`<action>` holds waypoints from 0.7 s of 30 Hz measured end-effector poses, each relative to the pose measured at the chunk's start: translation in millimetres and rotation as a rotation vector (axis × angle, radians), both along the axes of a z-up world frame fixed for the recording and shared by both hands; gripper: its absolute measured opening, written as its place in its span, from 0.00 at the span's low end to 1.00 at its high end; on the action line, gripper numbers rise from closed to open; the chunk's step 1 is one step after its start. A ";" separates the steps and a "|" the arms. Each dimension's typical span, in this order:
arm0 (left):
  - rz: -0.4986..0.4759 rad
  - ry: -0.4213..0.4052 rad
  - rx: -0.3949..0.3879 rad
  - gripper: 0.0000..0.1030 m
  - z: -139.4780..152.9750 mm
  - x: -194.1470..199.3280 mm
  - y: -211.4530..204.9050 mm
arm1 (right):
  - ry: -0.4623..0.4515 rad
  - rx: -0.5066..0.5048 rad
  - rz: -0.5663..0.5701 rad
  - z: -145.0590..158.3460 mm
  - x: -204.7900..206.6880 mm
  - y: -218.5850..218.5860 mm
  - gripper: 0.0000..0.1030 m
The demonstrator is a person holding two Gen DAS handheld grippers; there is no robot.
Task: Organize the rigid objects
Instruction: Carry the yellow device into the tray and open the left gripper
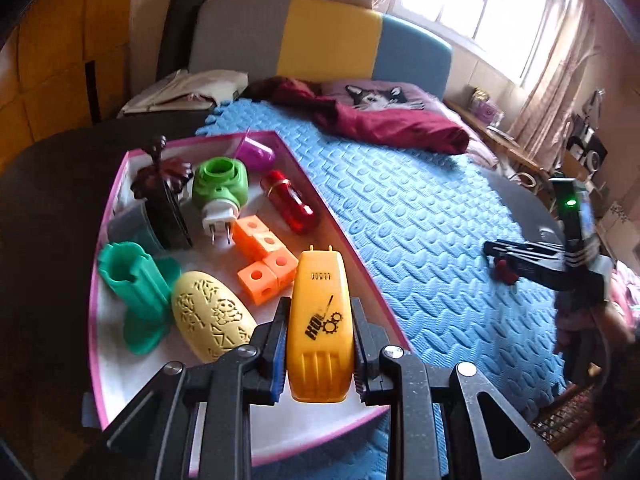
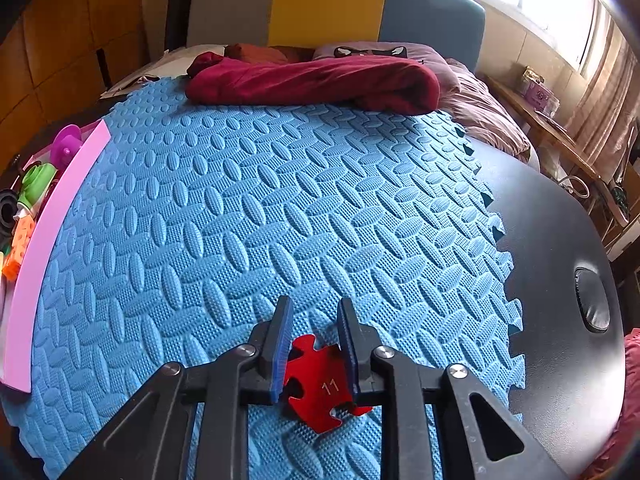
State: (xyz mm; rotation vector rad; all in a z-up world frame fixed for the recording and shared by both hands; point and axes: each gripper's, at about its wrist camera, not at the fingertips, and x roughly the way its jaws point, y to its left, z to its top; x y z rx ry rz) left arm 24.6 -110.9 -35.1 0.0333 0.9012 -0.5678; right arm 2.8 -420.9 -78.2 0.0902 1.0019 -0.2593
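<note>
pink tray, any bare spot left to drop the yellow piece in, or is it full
The pink tray is crowded along its left and far side. Bare floor remains at the near end, below the yellow piece in the left gripper, right of the cream oval. A thin strip runs beside the red canister.

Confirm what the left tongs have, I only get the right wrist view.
Observer: The left tongs are shut on a yellow plastic tool, held over the near end of the pink-rimmed tray.
Operator: Is there free floor in the tray? I only see its edge.
Observer: Some. There is bare white floor at the near end; the far part holds the orange cubes, a red bottle and a green plug-in device.
Operator: Anything near the tool's left side?
Observer: Yes, a pale yellow embossed oval lies just to its left, beside a green cactus-shaped holder.
</note>
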 end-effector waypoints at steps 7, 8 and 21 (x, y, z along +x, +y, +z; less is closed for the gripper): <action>-0.012 0.011 0.038 0.26 -14.8 7.6 -15.4 | 0.000 0.001 0.000 -0.6 0.2 0.0 0.21; -0.011 0.013 0.041 0.26 -16.7 9.4 -15.4 | 0.000 0.001 0.000 -0.7 0.2 0.0 0.21; 0.016 -0.027 0.065 0.37 -13.3 6.1 -9.6 | 0.000 0.005 -0.002 -1.1 0.5 -0.4 0.21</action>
